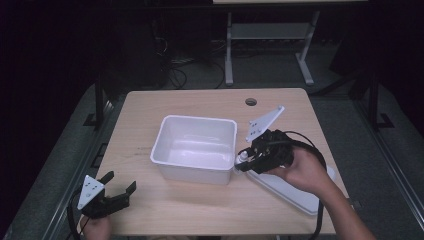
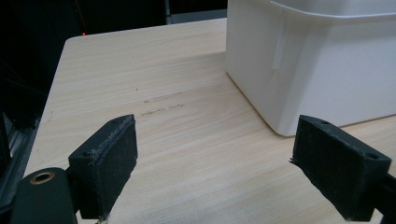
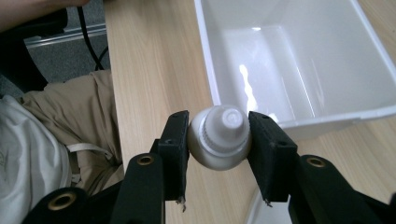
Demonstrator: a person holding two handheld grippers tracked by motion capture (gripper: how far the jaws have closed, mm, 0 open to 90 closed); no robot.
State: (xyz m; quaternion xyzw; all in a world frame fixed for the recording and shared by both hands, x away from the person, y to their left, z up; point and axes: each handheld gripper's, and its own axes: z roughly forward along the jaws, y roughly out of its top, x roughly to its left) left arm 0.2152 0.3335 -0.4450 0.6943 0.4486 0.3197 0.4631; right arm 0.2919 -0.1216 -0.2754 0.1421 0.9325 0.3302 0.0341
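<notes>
Jaws of my right gripper (image 3: 219,140) pinch a white bottle (image 3: 220,137) beside the tub (image 1: 195,148), frame centre; left gripper (image 1: 120,183) gapes, lower left.

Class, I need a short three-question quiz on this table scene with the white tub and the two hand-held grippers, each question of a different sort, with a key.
1. True or false: the white tub is empty.
2. What does the right hand-held gripper hold? A) small white bottle B) spoon C) nothing
3. Fill in: the left hand-held gripper stands ____, above the wooden table.

Key: 1 true; 2 A; 3 open

Note: the flat white lid lies right of the tub.
</notes>
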